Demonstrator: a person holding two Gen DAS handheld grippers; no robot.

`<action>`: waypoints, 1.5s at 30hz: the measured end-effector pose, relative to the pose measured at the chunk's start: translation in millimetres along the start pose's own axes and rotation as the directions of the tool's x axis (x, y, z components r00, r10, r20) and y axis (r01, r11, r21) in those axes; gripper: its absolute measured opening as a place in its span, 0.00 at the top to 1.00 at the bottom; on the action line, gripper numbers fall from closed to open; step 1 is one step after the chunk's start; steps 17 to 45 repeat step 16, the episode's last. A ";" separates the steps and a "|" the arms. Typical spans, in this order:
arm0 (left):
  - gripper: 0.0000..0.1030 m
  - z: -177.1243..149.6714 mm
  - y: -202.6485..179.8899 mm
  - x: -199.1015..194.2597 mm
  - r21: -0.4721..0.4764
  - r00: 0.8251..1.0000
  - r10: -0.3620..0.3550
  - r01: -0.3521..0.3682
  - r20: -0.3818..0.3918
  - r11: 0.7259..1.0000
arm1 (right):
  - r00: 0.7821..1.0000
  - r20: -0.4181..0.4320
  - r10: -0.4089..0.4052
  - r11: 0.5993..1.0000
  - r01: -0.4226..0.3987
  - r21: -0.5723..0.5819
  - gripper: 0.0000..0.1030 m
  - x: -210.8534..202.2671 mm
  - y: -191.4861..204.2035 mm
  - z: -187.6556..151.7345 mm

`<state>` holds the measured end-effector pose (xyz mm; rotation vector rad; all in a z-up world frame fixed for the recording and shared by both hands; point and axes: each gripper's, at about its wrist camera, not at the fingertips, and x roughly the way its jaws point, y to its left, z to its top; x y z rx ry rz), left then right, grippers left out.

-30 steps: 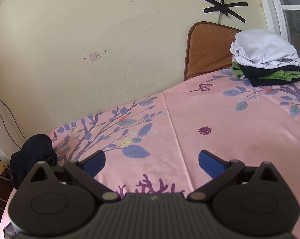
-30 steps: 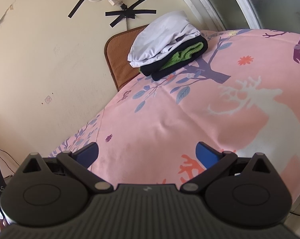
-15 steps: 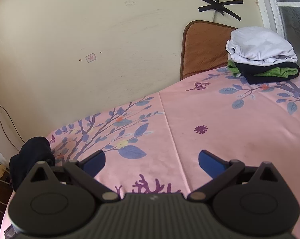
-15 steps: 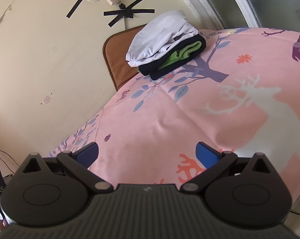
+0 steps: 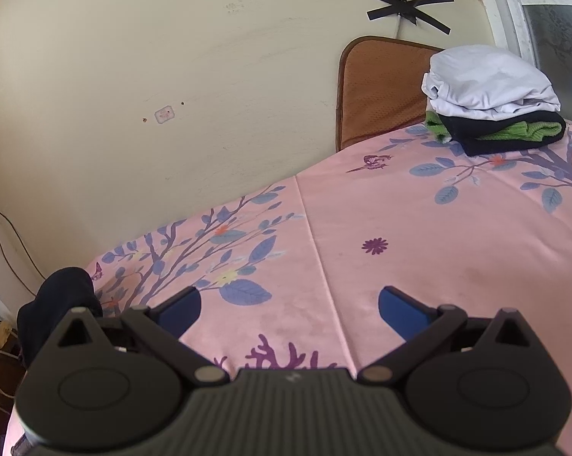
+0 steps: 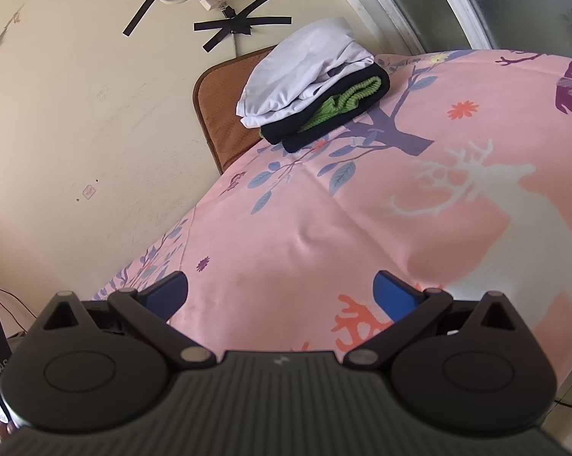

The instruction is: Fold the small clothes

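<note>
Both grippers — left gripper (image 5: 289,304) and right gripper (image 6: 280,290) — are hovering spread wide, holding nothing, over the pink sheet (image 5: 419,220). The folded stack (image 5: 491,95) is lying at the far corner, its long axis along the wall; a dark garment (image 5: 57,304) is sitting crumpled at the left edge.

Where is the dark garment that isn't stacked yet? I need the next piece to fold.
In the left wrist view, the dark garment lies bunched at the pink sheet's far-left edge, just beyond the open left gripper's left finger.

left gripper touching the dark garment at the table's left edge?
Apart. In the left wrist view the left gripper is open over bare pink cloth; the dark garment sits outside its left finger, with nothing between the fingers.
</note>
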<state>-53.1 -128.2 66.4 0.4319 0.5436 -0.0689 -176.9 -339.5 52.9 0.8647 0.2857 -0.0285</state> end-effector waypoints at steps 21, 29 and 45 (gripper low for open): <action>0.00 4.9 -5.1 -1.3 0.000 0.993 -0.117 0.117 -0.004 0.993 | 0.999 0.051 -0.013 0.997 0.017 -0.077 0.00 -5.1 10.4 2.9; 0.00 4.9 -5.1 -1.3 0.000 0.993 -0.117 0.117 -0.004 0.993 | 0.999 0.051 -0.013 0.997 0.017 -0.077 0.00 -5.1 10.4 2.9; 0.00 4.9 -5.1 -1.3 0.000 0.993 -0.117 0.117 -0.004 0.993 | 0.999 0.051 -0.013 0.997 0.017 -0.077 0.00 -5.1 10.4 2.9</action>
